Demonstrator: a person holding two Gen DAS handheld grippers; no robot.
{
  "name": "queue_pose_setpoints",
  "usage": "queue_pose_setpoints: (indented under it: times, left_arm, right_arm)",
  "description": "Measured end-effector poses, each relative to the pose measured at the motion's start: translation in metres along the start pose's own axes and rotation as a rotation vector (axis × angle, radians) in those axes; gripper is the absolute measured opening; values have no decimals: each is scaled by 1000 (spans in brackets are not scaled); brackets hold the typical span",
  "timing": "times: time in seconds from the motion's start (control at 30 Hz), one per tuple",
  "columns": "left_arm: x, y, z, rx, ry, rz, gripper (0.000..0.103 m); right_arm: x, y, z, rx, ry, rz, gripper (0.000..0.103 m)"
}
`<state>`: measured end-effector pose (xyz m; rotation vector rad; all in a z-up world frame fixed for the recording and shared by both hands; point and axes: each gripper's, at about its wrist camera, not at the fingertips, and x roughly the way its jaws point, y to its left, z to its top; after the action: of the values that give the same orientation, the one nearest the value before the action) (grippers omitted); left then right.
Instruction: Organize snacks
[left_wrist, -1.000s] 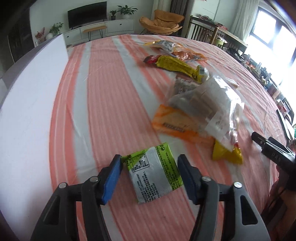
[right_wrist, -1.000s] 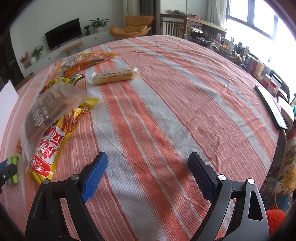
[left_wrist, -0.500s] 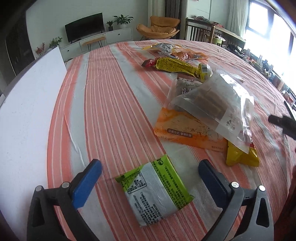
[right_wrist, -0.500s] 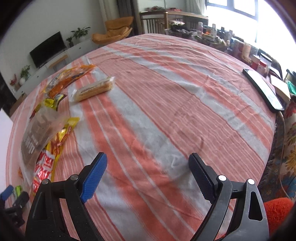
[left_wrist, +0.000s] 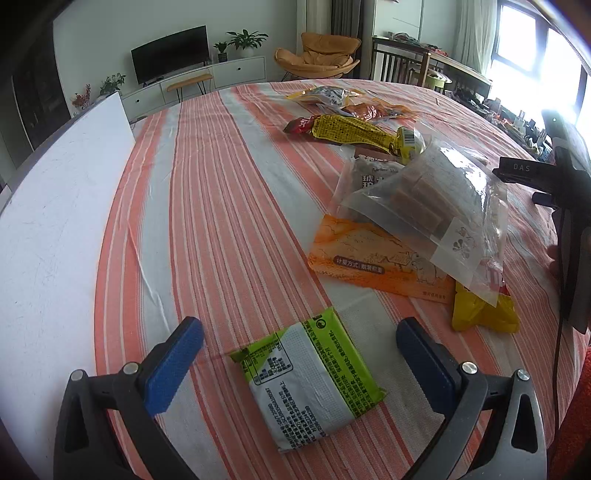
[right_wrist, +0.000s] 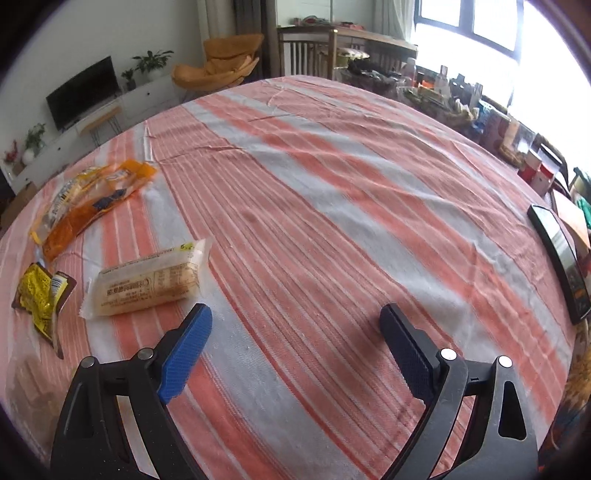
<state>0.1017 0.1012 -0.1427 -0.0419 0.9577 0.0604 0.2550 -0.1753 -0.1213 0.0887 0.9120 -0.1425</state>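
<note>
Released within the last second, the flat green-and-white foil snack packet (left_wrist: 308, 373) lies on the orange-striped tablecloth (left_wrist: 221, 206) between the left gripper (left_wrist: 299, 354)'s wide-spread, empty jaws. Meanwhile the right gripper (right_wrist: 295, 343), also wide and empty, has swung toward the pale wrapped cake bar (right_wrist: 147, 282). Most snacks look unsorted: the overlapping pile under the clear plastic biscuit bag (left_wrist: 436, 199) remains.

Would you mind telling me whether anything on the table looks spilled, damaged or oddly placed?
Nothing spilled or torn. The clear plastic bag of brown blocks lies askew atop the flat orange packet and a yellow wrapper, untidily heaped.
</note>
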Motion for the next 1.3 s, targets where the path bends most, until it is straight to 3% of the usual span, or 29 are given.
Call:
queue_pose_setpoints:
  times: [1.3]
  left_arm:
    - [0,-1,0,-2,-2,1,103]
  right_arm:
    - [0,0,-7,-4,1,-2,95]
